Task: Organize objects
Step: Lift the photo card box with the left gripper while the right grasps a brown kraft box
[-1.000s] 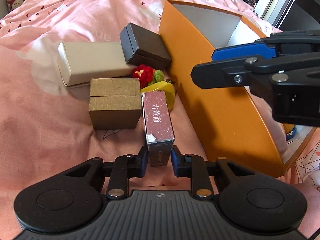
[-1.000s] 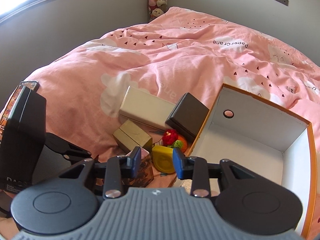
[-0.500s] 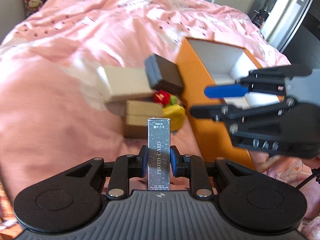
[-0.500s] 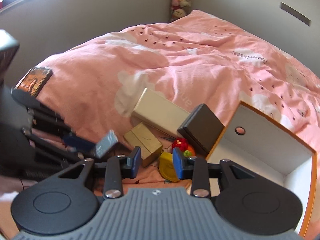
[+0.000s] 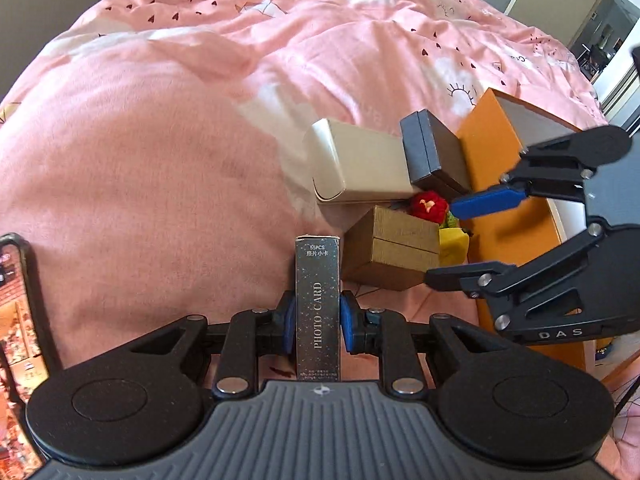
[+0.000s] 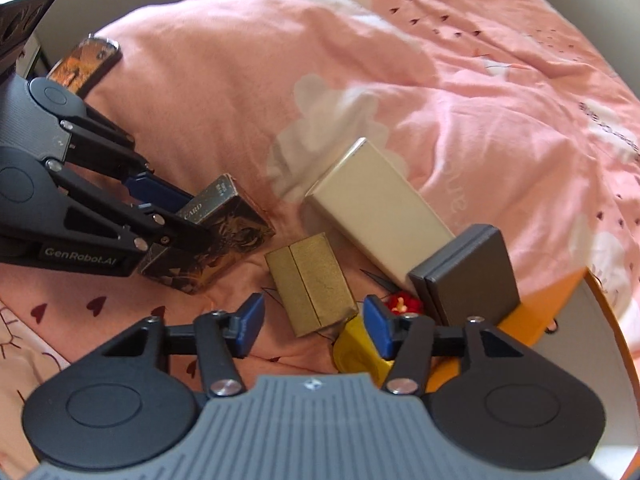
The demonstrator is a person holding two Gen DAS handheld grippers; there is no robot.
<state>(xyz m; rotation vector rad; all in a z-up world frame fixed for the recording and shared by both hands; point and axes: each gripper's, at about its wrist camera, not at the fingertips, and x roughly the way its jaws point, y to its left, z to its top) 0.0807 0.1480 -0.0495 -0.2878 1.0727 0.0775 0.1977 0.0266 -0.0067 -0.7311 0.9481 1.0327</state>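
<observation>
A pink bedcover [image 5: 168, 152] with small hearts filled the scene, with a grey wall behind it and an orange box [image 5: 496, 148] at the right. The left gripper [image 5: 318, 322] was closed tight on the photo card box [image 5: 318, 304], held upright above the cover. The right gripper [image 6: 314, 326] had just been opening and held nothing, its jaws wide over the near end of the gold box [image 6: 310, 280], not touching it.

Soft matt cotton-like pink duvet [image 5: 168, 168]. Photo card box [image 5: 318, 312] glossy, speckled card. Gold box [image 6: 310, 284] textured paper; cream case [image 6: 376, 212] smooth, perhaps satin card. Dark box [image 6: 472, 272] matt.
</observation>
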